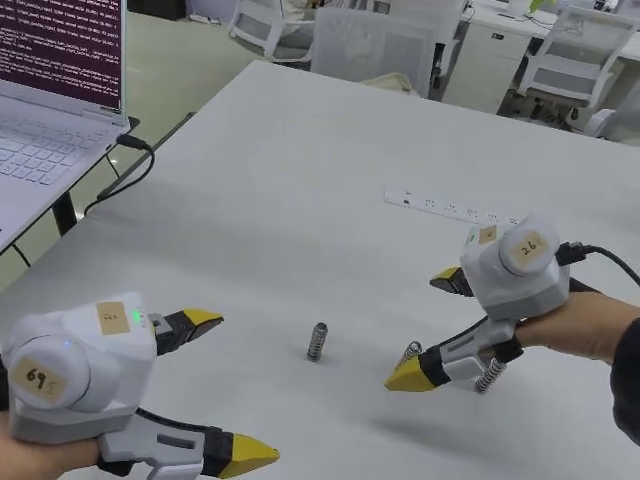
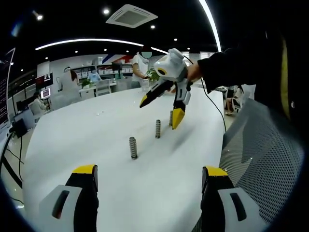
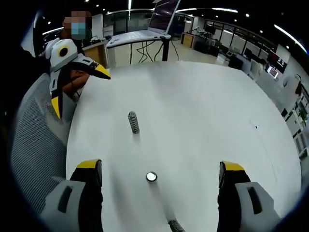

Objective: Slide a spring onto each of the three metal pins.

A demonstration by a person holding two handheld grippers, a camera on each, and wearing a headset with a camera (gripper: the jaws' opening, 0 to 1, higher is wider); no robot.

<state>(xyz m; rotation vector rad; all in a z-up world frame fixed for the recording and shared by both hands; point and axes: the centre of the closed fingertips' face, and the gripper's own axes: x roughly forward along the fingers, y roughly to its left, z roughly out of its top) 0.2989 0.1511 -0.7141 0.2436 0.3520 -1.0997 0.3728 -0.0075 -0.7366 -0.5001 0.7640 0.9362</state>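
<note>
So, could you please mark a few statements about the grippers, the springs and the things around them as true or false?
1. The left gripper is shut on a spring. False: its jaws stand wide open with nothing between them.
2. Three springs stand on the white table. True.
3. The power strip lies between the two grippers. False: it lies farther off, beyond the right gripper.
4. The laptop at the left has its screen lit. True.
5. The right gripper's jaws are open. True.
</note>
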